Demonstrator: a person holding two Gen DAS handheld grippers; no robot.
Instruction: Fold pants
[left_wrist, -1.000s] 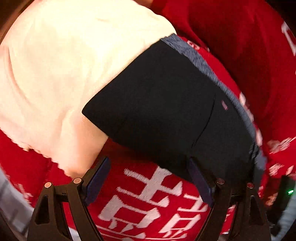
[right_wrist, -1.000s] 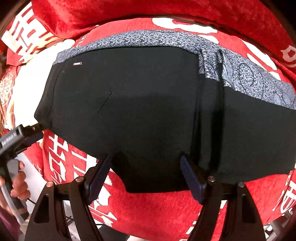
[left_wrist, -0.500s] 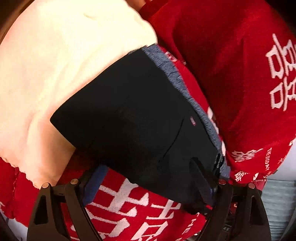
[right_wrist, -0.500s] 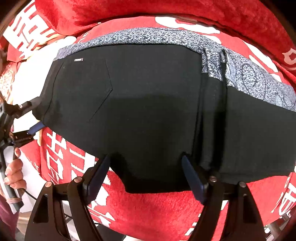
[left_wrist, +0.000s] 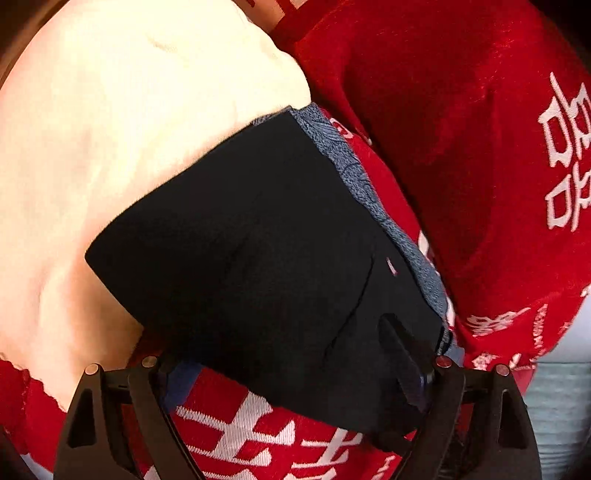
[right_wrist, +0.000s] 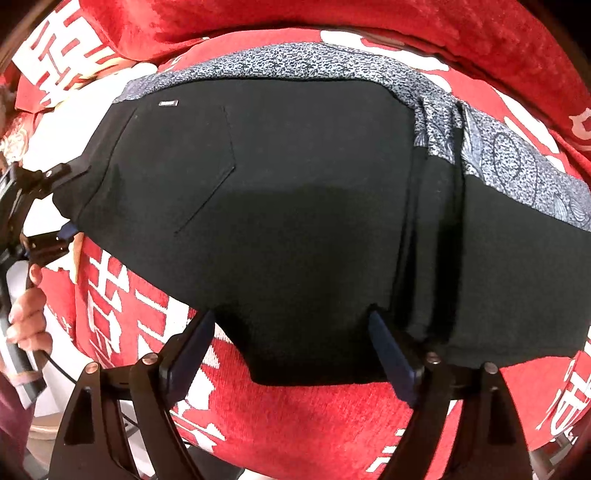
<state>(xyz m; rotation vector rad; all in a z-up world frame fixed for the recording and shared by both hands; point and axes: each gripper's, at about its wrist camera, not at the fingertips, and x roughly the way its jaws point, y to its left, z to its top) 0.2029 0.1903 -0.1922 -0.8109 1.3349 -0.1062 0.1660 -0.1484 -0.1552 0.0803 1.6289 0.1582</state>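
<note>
The black pants (right_wrist: 295, 206) lie folded flat on a red blanket (right_wrist: 295, 417) with white characters, their grey patterned waistband (right_wrist: 280, 62) at the far edge. The right tool (right_wrist: 291, 350) gapes wide over the near hem, gripping nothing. The left tool (left_wrist: 291, 373) straddles the pants' corner beside a cream cloth (left_wrist: 110, 147), its 2 fingers spread.

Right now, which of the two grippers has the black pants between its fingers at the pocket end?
The left gripper: it straddles the corner of the black pants beside the stitched pocket. The right gripper is open at the middle of the lower edge.
</note>
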